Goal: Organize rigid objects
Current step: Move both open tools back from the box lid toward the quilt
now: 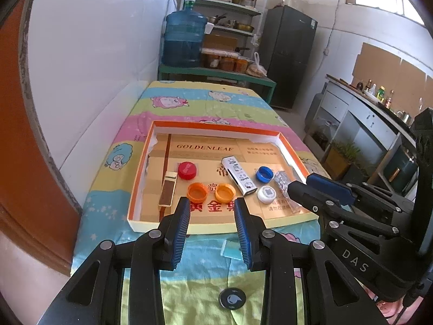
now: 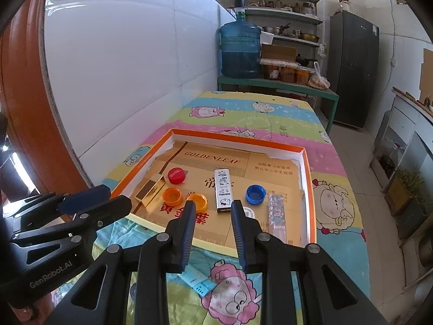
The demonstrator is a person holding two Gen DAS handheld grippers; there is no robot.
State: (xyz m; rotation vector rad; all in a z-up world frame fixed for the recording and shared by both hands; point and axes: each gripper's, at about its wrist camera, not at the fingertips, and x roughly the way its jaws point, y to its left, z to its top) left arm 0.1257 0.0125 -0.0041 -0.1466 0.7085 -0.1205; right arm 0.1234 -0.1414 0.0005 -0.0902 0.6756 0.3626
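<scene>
A shallow orange-rimmed box lid [image 1: 273, 135] lies on a surface covered with a cartoon-sheep cloth [image 1: 216, 103], and the rigid objects sit inside it on gold printed card. Along the near part of the tray, from the left, lie a gold-and-brown matchbox-like box [image 1: 168, 191], a red bottle cap [image 1: 187, 170], two orange caps [image 1: 197, 191] side by side with their hollows up, a white slim box with cartoon print [image 1: 239, 175] lying flat and pointing toward the near edge, a blue cap [image 1: 264, 174], a white round cap [image 1: 266, 194] and, at the far right, a glittery patterned slim box [image 2: 276, 216]. The left gripper [image 1: 212, 226] hovers over the tray's near edge, its fingers [image 1: 180, 233] released with a clear gap and nothing between them. The right gripper [image 2: 213, 226] hangs just beside it to the right, its fingers [image 2: 240, 233] likewise apart and empty, framing the white slim box's near end without touching it. A small black round disc [image 1: 232, 298] and a pale blue card [image 2: 199, 284] rest on the cloth in front of the tray.
</scene>
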